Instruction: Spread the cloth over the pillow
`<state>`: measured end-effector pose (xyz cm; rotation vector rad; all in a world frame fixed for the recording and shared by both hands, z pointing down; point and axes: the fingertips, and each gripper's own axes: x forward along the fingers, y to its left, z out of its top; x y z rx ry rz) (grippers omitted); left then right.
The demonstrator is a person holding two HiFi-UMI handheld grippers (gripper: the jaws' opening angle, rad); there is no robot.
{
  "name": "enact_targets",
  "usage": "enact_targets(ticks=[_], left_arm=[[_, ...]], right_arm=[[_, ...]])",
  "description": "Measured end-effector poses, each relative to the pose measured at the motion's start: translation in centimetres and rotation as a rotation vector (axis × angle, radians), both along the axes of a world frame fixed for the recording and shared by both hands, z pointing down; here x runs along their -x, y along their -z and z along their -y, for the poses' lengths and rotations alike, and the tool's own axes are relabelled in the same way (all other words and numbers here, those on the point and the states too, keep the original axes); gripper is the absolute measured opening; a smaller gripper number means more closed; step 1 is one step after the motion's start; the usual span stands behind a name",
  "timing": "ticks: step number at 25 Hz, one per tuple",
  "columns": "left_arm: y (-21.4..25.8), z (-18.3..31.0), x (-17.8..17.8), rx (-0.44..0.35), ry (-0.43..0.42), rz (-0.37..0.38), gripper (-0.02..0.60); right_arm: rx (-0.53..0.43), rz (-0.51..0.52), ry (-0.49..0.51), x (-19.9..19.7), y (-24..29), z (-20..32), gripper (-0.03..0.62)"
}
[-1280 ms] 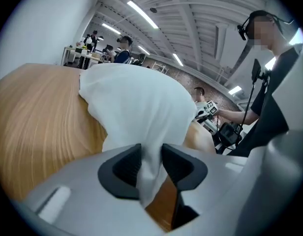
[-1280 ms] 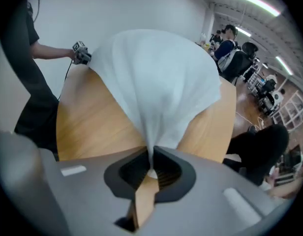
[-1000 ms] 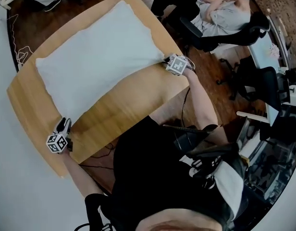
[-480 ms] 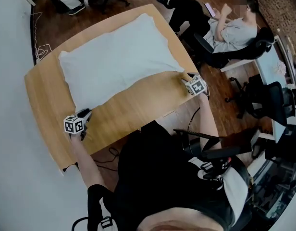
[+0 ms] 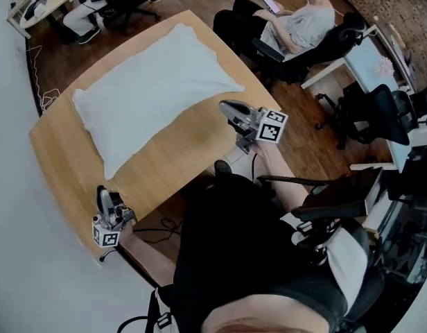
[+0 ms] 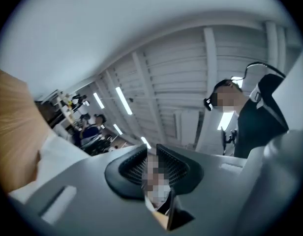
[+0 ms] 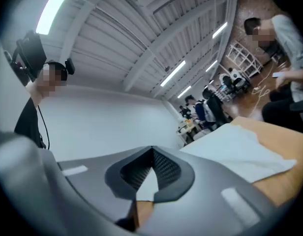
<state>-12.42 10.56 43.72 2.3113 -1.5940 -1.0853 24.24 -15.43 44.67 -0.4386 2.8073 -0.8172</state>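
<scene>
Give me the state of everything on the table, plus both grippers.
cloth: spread out flat on the table, free of both grippers.
left gripper: jaws closing, nothing between them.
right gripper: shut, empty.

We record one white rectangular fabric pillow (image 5: 154, 82) lying on a light wooden table (image 5: 193, 141); left gripper (image 5: 102, 194) at the near corner, jaws closing, empty; right gripper (image 5: 229, 107) above the table's right edge.
</scene>
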Motion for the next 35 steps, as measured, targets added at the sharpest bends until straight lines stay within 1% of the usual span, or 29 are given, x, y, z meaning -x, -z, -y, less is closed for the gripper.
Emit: enact_targets(ticks=[1, 2, 3, 5, 7, 8, 10, 12, 16, 18, 20, 22, 26, 30, 35], left_arm=[[2.5, -0.5, -1.3, -0.076, -0.013, 0.007, 0.056], [4.7, -0.8, -2.7, -0.136, -0.029, 0.014, 0.047], [6.5, -0.7, -4.1, -0.176, -0.045, 0.027, 0.04], [9.0, 0.1, -7.0, -0.204, -0.069, 0.074, 0.034], [10.4, 0.9, -10.0, -0.199, -0.081, 0.126, 0.024], [10.8, 1.2, -11.8, -0.192, -0.088, 0.148, 0.013], [11.4, 1.7, -16.1, -0.175, -0.109, 0.189, 0.003], [11.9, 2.2, -20.6, -0.144, -0.128, 0.24, 0.003], [12.5, 2.3, -28.9, -0.07, -0.13, 0.338, 0.003], [12.4, 2.1, -32.2, -0.031, -0.123, 0.375, 0.003], [11.9, 1.8, -34.9, 0.011, -0.113, 0.409, 0.003], [11.5, 1.4, -36.9, 0.04, -0.1, 0.432, 0.003], [11.5, 0.0, -39.8, 0.065, -0.075, 0.455, 0.003], [11.7, -0.8, -41.0, 0.071, -0.047, 0.475, 0.003], [11.3, -1.4, -41.7, 0.066, -0.029, 0.478, 0.003]], right_arm=[[-0.015, 0.016, 0.045, 2.4, 1.3, -0.7, 0.002], [-0.036, 0.018, 0.086, 4.5, 2.6, -1.6, 0.002], [-0.06, 0.015, 0.124, 6.4, 4.0, -2.5, 0.002], [-0.113, 0.017, 0.194, 9.0, 6.5, -4.5, 0.002], [-0.151, 0.041, 0.259, 9.7, 8.6, -6.4, 0.002], [-0.157, 0.056, 0.286, 9.2, 9.3, -7.2, 0.002], [-0.154, 0.068, 0.317, 6.3, 9.5, -8.6, 0.002], [-0.137, 0.053, 0.322, 2.4, 8.2, -9.4, 0.002], [-0.057, 0.038, 0.309, -5.6, 5.2, -10.4, 0.002], [-0.017, 0.046, 0.307, -8.7, 4.0, -10.8, 0.002], [-0.007, 0.057, 0.313, -10.9, 3.4, -11.1, 0.002], [-0.016, 0.069, 0.328, -12.3, 3.2, -11.3, 0.002], [-0.03, 0.102, 0.349, -14.0, 3.3, -11.9, 0.002], [-0.049, 0.125, 0.379, -14.2, 3.9, -13.2, 0.002], [-0.068, 0.11, 0.408, -14.5, 3.6, -14.2, 0.002]])
